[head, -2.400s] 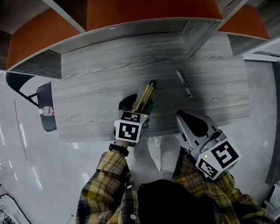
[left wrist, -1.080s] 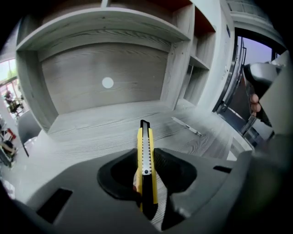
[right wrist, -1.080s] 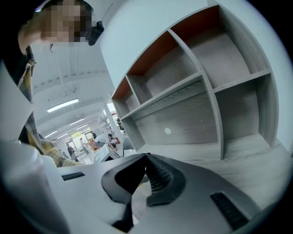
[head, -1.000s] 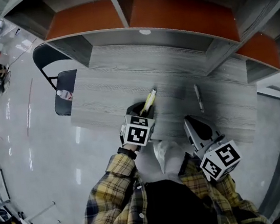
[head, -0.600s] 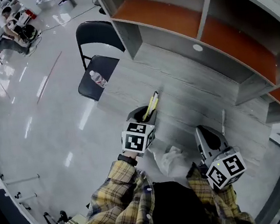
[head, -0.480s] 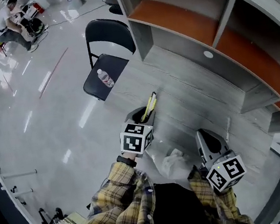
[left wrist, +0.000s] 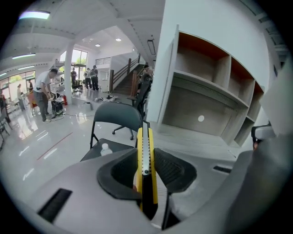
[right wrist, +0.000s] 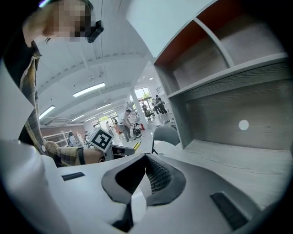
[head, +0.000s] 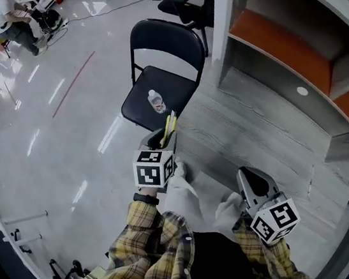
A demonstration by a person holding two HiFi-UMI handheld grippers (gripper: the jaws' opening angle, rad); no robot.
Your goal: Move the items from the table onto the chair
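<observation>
Holding a yellow utility knife [left wrist: 145,155] edge-up in the left gripper [head: 160,141], clamped on both flat sides of the lower body, with the blade end sticking out well past the tips. Likely light and stiff: a hard plastic shell around a metal blade track. Probably smooth enough to slide or pivot under a loose pinch, so best taken low on the body, across the flats and clear of the blade slot. Cannot tell whether any cutting edge is pushed out beyond the nose; worth treating that end as sharp.

Carried in the air off the corner of the worktop [head: 256,124], close to the black folding chair [head: 176,84] and pointing toward its seat. Lying on that seat near the middle: a small clear bottle [head: 155,101], so better to set the knife on bare seat beside it than on top. Calls for a low, gentle release, to avoid a bounce or skid off the hard seat.

Right gripper [right wrist: 145,176] closed on nothing, hovering close to the body by the worktop's near edge.
</observation>
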